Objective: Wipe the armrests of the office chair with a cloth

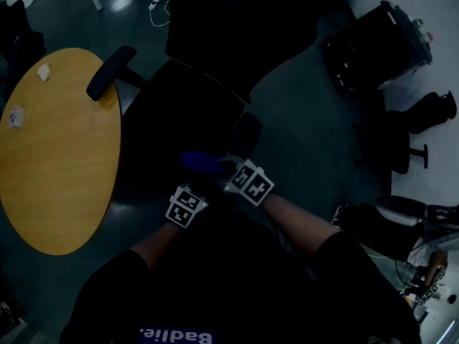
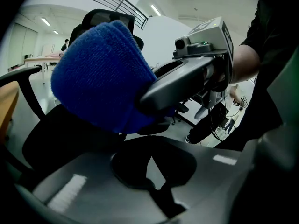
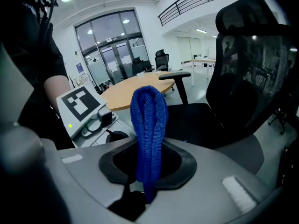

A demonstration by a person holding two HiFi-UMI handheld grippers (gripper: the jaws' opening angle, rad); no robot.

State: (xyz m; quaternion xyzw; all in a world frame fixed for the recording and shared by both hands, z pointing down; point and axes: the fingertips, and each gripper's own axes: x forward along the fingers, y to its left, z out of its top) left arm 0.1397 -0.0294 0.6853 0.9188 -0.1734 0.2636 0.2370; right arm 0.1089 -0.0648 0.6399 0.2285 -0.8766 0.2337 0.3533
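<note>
My right hand-held gripper (image 3: pixel 146 194) is clamped on the blue cloth (image 3: pixel 148 118), which stands up out of the jaws as a folded bunch; my left hand-held gripper (image 2: pixel 161 200) has its jaws together with nothing between them; the two are side by side just in front of me, marker cubes uppermost. From the left gripper view the cloth (image 2: pixel 100 76) bulges large from the right one's long grey jaws, and a dark armrest (image 2: pixel 156 127) lies just under it, though I cannot tell whether they touch. In the head view the cloth (image 1: pixel 202 162) is over the front of the black office chair (image 1: pixel 179 106), near the closer armrest (image 1: pixel 247 132). Past it is the seat, then the mesh backrest (image 3: pixel 252 64) and the other armrest (image 1: pixel 110 72). Beyond that armrest stands a round wooden bench (image 1: pixel 57 156) with two small pale things on it; farther off are glass doors (image 3: pixel 110 55).
</note>
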